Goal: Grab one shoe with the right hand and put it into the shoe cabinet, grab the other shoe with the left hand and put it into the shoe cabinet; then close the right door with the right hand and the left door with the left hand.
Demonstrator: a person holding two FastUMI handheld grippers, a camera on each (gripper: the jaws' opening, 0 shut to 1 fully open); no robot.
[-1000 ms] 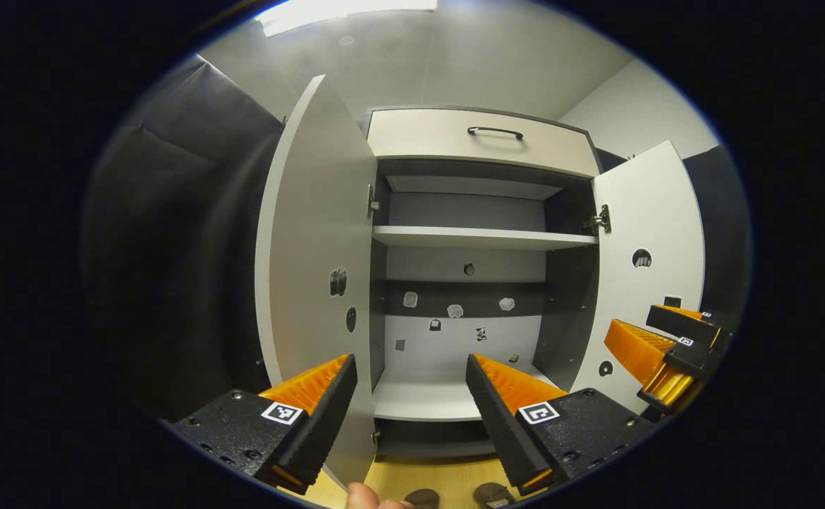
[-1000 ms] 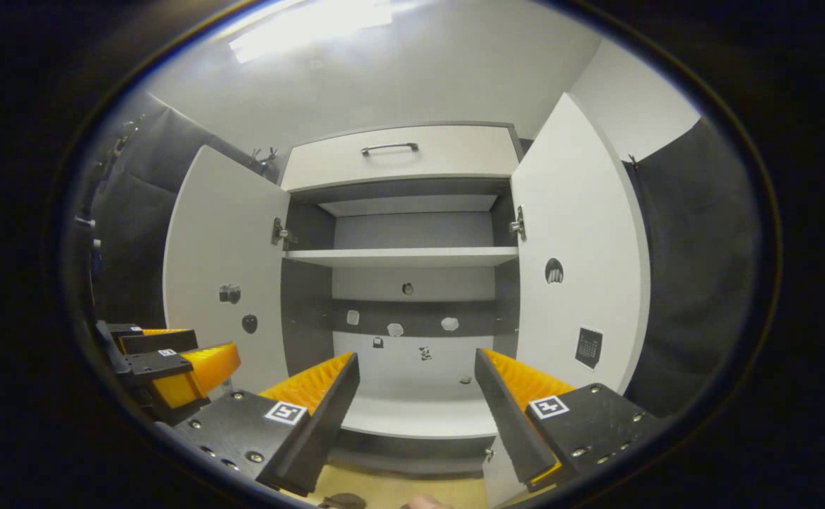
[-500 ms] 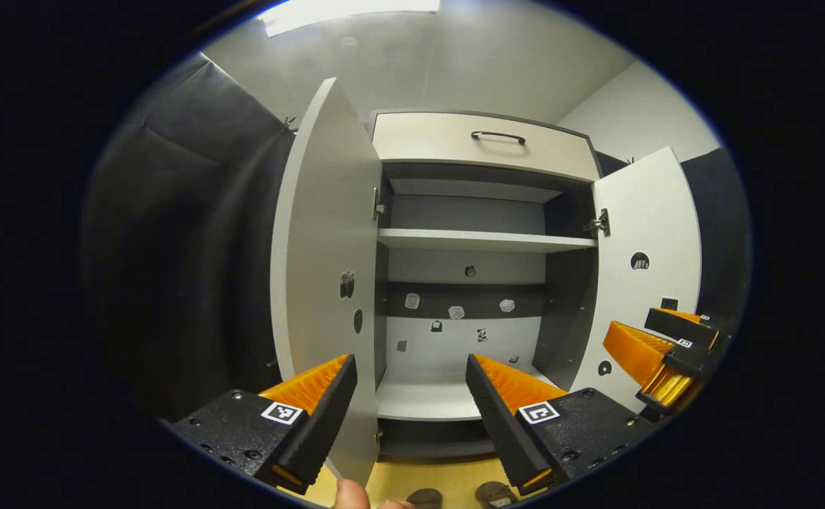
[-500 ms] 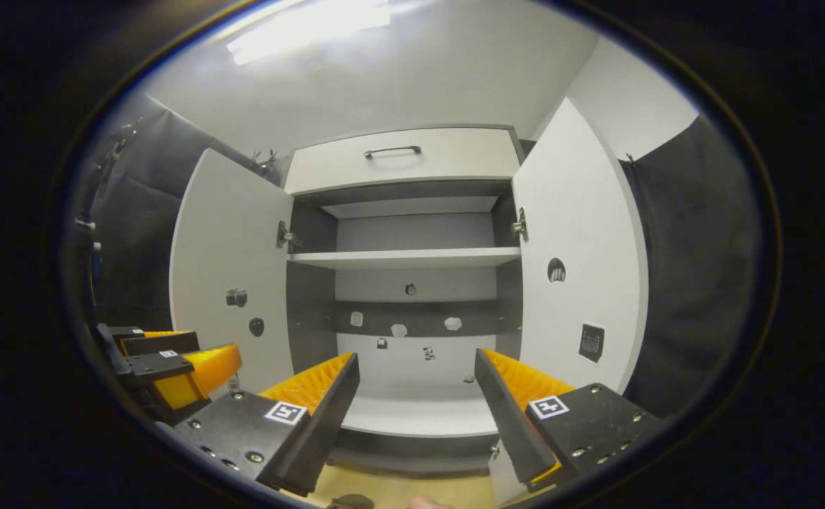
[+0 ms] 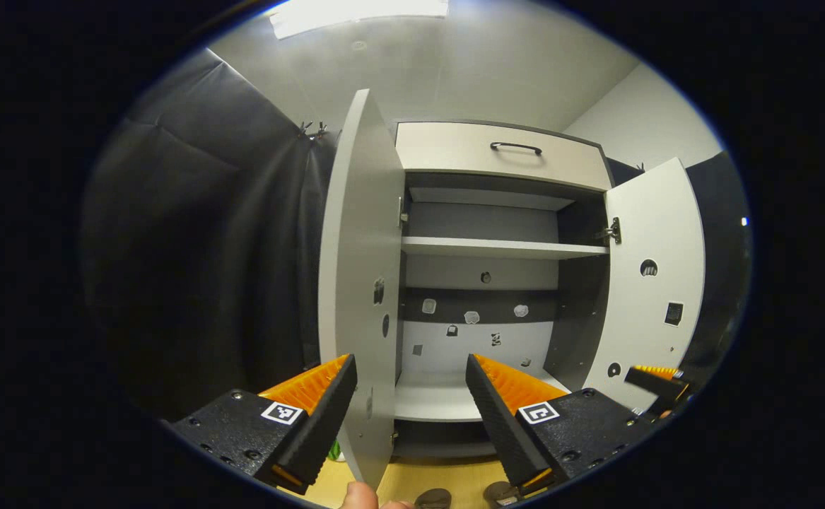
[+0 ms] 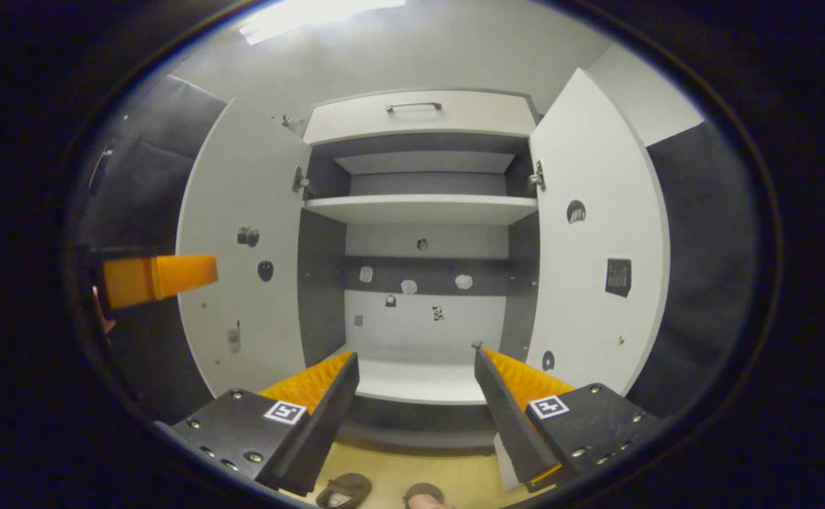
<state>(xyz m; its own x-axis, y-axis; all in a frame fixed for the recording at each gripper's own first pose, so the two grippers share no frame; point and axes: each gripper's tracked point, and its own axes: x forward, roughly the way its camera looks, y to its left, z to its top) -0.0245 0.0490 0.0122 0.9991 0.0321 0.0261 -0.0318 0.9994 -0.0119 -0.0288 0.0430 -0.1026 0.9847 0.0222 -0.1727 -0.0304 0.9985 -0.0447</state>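
The shoe cabinet [image 5: 500, 247] [image 6: 423, 208] stands with both doors swung out and its shelves bare. In the left gripper view the left door [image 5: 359, 283] is nearly edge-on, just ahead of my left gripper [image 5: 408, 385], which is open and holds nothing. Two dark shoes [image 5: 432, 498] [image 5: 500, 493] lie on the wooden floor below the fingers. My right gripper [image 6: 416, 385] is open and bare, facing the bottom shelf [image 6: 419, 378]. The shoes [image 6: 345, 490] [image 6: 423, 493] peek in under it. The left gripper [image 6: 158, 277] appears before the left door [image 6: 242, 247]; the right gripper [image 5: 656, 378] by the right door [image 5: 656, 283].
A drawer with a dark handle [image 5: 515, 146] tops the cabinet. Black cloth walls [image 5: 207, 247] close in on both sides. A fingertip of a hand [image 5: 359, 495] pokes in at the bottom edge. The right door [image 6: 596, 233] stands wide beside my right gripper.
The left gripper has shifted left, so the left door now looks edge-on. The right gripper has tipped downward; the cabinet sits higher in its view and the shoes show more.
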